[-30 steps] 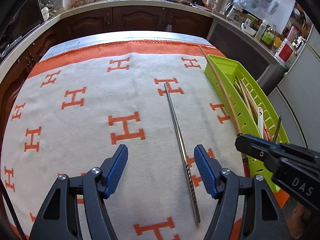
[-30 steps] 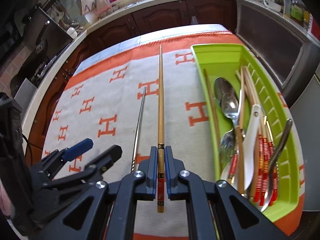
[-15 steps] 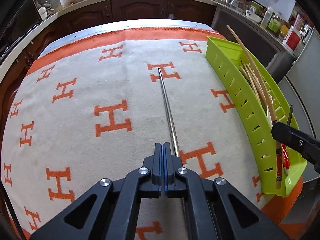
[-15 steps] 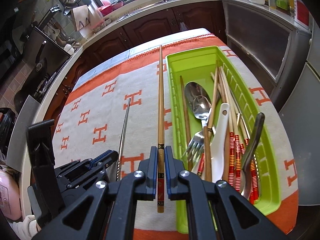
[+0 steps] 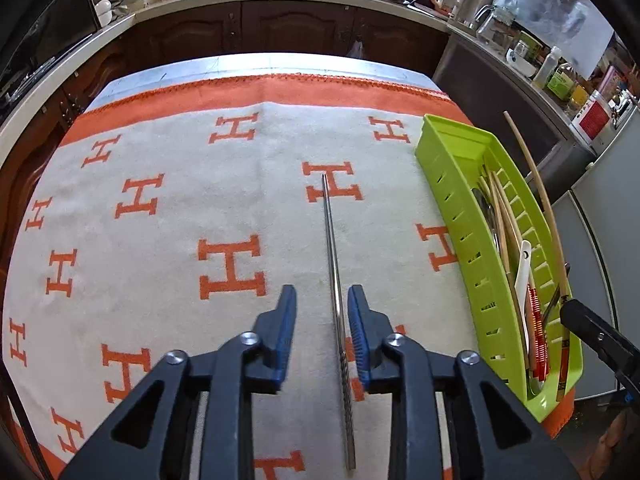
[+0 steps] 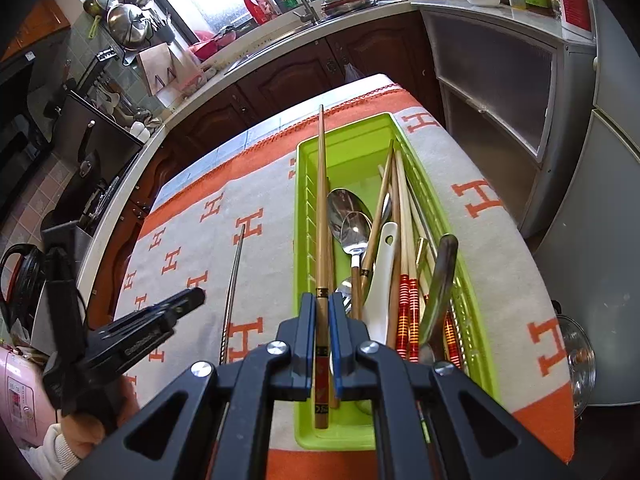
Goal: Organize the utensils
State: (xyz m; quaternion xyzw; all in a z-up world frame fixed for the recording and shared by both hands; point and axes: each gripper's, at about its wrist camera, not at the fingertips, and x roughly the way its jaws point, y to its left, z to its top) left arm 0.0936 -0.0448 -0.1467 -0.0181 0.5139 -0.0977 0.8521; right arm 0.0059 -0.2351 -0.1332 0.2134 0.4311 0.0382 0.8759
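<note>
Over the tray (image 6: 304, 208), the right gripper (image 6: 322, 344) is clamping a wooden chopstick (image 6: 321, 208), likely dropping it next; the left gripper (image 5: 322, 332) is opening astride the metal chopstick (image 5: 334, 264), not gripping it.

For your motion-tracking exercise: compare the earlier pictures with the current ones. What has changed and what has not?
The right claw, shut on the wooden chopstick, has carried it sideways from above the cloth to above the green tray. The left claw closed beside the metal chopstick and is opening again, straddling it. The metal chopstick lies unmoved on the cloth.
</note>
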